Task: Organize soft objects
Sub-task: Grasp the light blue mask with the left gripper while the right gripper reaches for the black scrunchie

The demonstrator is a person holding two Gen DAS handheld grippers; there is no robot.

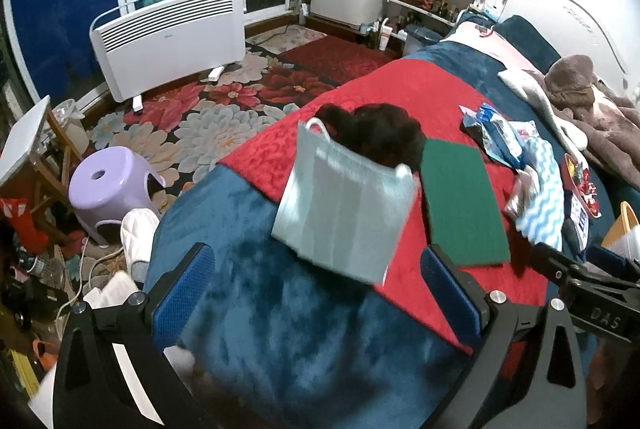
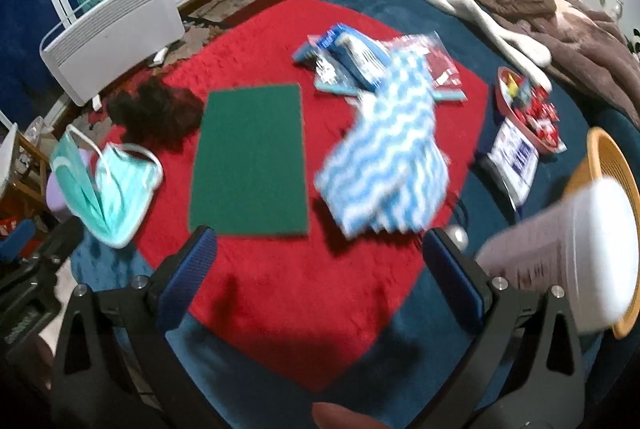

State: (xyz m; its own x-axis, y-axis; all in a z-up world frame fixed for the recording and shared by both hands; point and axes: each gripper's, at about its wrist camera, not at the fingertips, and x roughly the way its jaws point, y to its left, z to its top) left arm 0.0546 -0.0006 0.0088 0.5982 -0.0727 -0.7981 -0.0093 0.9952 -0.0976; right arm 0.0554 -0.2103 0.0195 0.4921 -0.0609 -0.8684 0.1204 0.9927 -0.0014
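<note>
Both my left gripper [image 1: 316,293] and right gripper [image 2: 320,273] hang with jaws spread wide, empty. Risk: the face mask [image 1: 344,209] looks loosely crumpled, so a pinch could catch only an ear loop. It lies on the red blanket [image 2: 288,301], beside the green pad [image 2: 250,159]. The wavy blue cloth [image 2: 384,157] overlaps packets [image 2: 340,57]; the orange basket [image 2: 616,165] crowds my right.

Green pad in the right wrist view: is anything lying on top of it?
No. The green pad lies flat and bare on the red blanket.
</note>
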